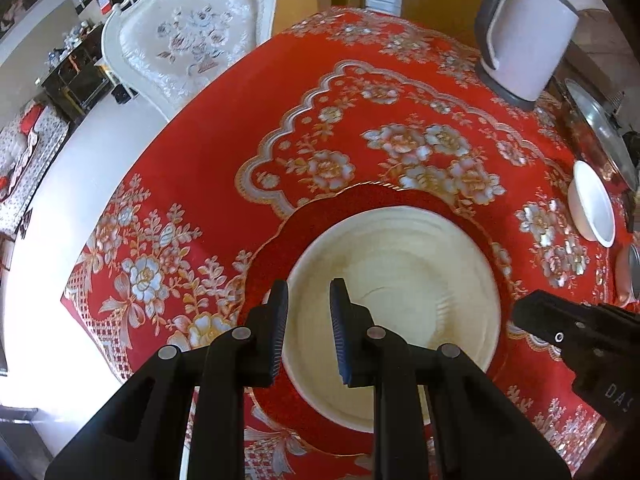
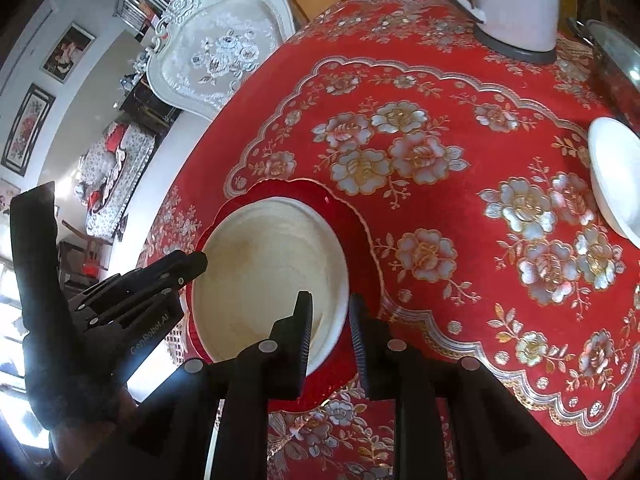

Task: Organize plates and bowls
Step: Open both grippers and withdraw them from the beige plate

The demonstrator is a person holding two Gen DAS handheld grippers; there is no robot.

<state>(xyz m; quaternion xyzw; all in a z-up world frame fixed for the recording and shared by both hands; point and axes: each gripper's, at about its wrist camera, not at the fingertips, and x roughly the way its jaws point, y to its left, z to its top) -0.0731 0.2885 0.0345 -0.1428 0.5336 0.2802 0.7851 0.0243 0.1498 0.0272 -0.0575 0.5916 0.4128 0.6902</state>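
Note:
A cream dish (image 1: 400,272) (image 2: 272,264) lies stacked on a red scalloped plate (image 1: 360,198) (image 2: 344,224) on the red flowered tablecloth (image 1: 224,132). My left gripper (image 1: 309,282) is open, its jaws straddling the dish's left rim without clamping it. My right gripper (image 2: 331,296) is also open and straddles the dish's right rim. Each gripper shows in the other's view: the right gripper (image 1: 524,314) at the dish's right side, the left gripper (image 2: 196,260) at its left side, held by a gloved hand. A white bowl (image 1: 592,204) (image 2: 616,176) stands apart to the right.
A pale kettle (image 1: 524,32) (image 2: 512,0) stands at the table's far side. A steel lidded pot (image 1: 600,128) (image 2: 616,60) sits behind the white bowl. A white carved chair (image 1: 192,36) (image 2: 224,52) stands beyond the table's left edge.

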